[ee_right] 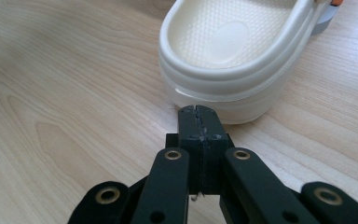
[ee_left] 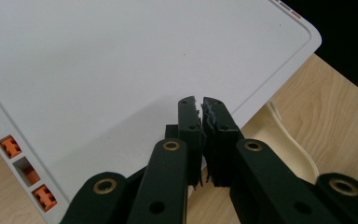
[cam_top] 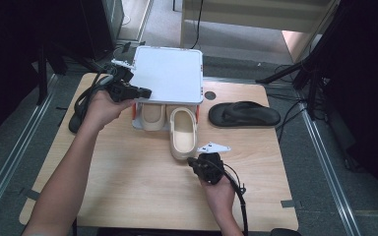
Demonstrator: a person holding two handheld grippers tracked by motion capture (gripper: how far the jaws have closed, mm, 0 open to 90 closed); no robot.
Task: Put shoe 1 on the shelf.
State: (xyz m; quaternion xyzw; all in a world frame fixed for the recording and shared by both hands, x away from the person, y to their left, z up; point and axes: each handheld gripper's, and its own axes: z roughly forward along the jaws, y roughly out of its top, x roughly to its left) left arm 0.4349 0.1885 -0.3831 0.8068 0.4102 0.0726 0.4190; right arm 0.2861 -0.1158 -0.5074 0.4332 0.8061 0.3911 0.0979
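A white box lid [cam_top: 167, 73] [ee_left: 121, 70] slopes above a low box at the back of the wooden table [cam_top: 128, 167]. My left gripper [cam_top: 146, 92] [ee_left: 201, 103] is shut at the lid's front left corner, its tips against the white surface with nothing between them. One cream clog [cam_top: 152, 115] [ee_left: 284, 135] lies under the lid. A second cream clog [cam_top: 183, 130] [ee_right: 233, 51] sticks out toward me. My right gripper [cam_top: 193, 162] [ee_right: 196, 109] is shut and empty, its tips right at that clog's heel; contact cannot be told.
A black flip-flop [cam_top: 244, 114] lies right of the box. Something dark [cam_top: 76, 120] lies at the table's left edge, partly behind my left arm. Orange latches [ee_left: 10, 147] line one side of the lid. Bare wood spreads in front of the clogs.
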